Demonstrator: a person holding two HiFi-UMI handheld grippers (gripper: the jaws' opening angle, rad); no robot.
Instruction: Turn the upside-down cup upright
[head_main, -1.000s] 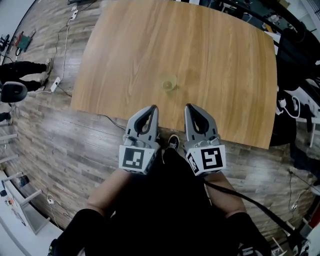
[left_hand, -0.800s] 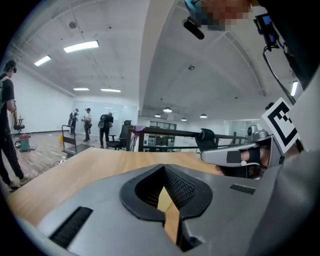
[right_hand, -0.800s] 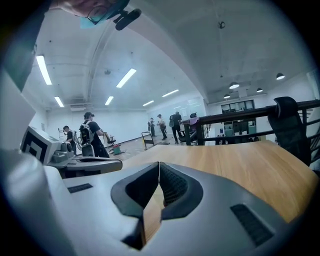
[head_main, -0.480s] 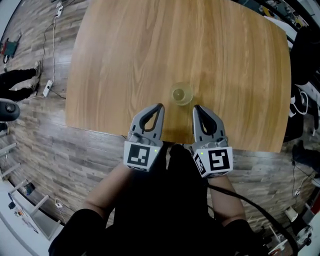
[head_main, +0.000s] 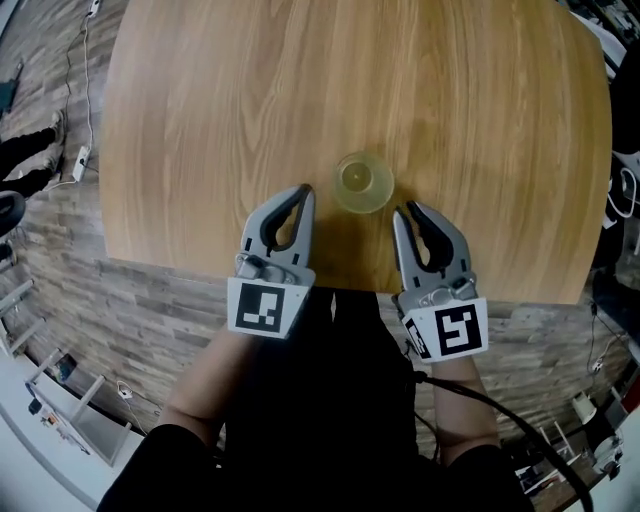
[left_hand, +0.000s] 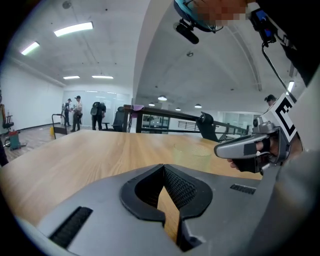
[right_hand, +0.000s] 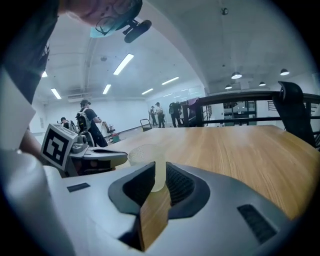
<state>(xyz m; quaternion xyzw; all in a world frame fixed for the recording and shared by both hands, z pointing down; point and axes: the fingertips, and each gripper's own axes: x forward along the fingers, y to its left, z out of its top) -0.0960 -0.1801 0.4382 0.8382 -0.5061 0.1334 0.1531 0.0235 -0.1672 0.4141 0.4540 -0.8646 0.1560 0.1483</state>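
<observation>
A translucent cup is seen standing on the wooden table, near its front edge and between the tips of two hand-held grippers. The left gripper is held with its jaws pressed together and nothing between them. The right gripper is likewise closed and empty, its tip just beside the cup. In the right gripper view the cup is framed just beyond the closed jaws. People are pictured standing far across the hall.
</observation>
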